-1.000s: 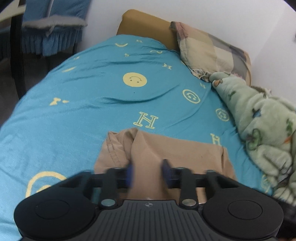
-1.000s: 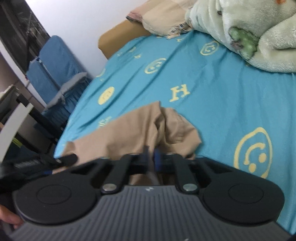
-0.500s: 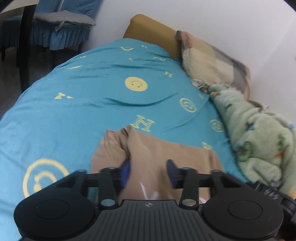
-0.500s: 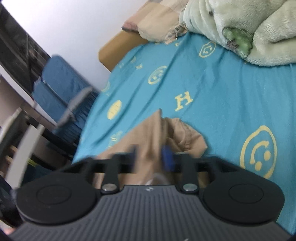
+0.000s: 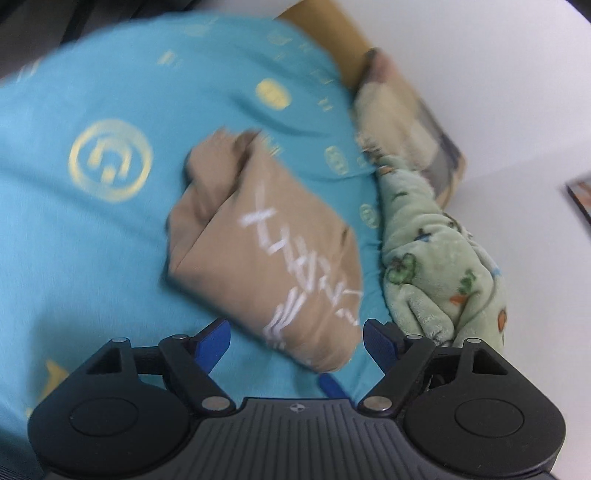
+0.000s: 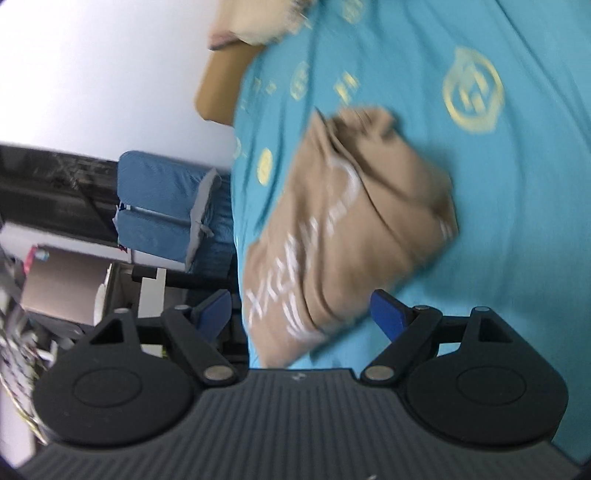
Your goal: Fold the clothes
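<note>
A tan garment with white lettering (image 5: 266,243) lies folded into a compact bundle on the teal bedsheet (image 5: 92,240). My left gripper (image 5: 297,341) hangs above the bundle's near end, jaws wide open, holding nothing. In the right wrist view the same tan garment (image 6: 332,229) lies near the bed's edge, and my right gripper (image 6: 303,314) hovers over its near end, open and empty. A blue fingertip (image 5: 332,384) of the other gripper shows at the bottom of the left wrist view. Both views are motion-blurred.
A green plush blanket (image 5: 439,258) is piled at the right of the bed, with a checked pillow (image 5: 399,110) against the brown headboard (image 5: 317,33). Beside the bed stand a blue padded chair (image 6: 166,206) and a cluttered shelf (image 6: 55,280).
Both grippers have let go of the garment, opened wide and pulled back. The folded bundle now lies free on the sheet, its white lettering showing.
</note>
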Action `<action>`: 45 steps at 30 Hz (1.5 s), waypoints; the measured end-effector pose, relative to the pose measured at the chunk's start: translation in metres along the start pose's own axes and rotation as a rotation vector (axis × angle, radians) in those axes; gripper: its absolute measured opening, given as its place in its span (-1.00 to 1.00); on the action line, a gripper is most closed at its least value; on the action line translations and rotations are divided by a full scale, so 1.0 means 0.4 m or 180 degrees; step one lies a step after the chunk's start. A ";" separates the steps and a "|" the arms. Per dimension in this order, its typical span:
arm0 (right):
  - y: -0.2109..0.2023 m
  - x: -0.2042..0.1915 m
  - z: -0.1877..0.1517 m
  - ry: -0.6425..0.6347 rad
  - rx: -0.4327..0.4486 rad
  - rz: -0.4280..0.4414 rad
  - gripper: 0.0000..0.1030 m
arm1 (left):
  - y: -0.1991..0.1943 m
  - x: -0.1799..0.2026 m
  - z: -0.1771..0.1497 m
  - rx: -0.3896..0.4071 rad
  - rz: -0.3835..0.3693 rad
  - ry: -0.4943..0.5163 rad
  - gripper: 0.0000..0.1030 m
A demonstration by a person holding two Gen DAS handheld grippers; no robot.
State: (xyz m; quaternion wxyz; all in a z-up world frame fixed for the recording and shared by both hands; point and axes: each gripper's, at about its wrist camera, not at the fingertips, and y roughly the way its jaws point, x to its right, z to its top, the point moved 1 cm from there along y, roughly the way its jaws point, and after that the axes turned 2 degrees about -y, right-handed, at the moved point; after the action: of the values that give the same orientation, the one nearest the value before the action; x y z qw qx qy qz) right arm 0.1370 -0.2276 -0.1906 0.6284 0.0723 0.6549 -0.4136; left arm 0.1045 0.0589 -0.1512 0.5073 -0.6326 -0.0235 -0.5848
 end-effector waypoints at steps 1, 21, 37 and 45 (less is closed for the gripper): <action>0.008 0.012 -0.003 0.0087 -0.0030 -0.0003 0.65 | 0.018 -0.017 0.005 -0.0030 0.0022 -0.0135 0.55; 0.040 0.061 0.023 0.0203 0.0463 -0.0393 -0.58 | 0.069 -0.097 0.085 0.0424 0.0068 -0.0758 -0.47; -0.331 -0.094 0.011 -0.0370 0.1102 0.0066 -0.66 | -0.111 0.180 -0.058 0.0181 -0.0322 -0.0298 -0.50; -0.610 -0.105 0.204 -0.0346 0.1523 0.0105 -0.66 | 0.016 0.544 -0.131 -0.0218 -0.0607 0.0256 -0.50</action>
State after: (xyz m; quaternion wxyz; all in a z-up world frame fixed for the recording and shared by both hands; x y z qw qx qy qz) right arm 0.0576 -0.4194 -0.0327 0.6343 0.2074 0.5023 -0.5499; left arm 0.1395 -0.1017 0.0005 0.4279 -0.6204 -0.0432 -0.6558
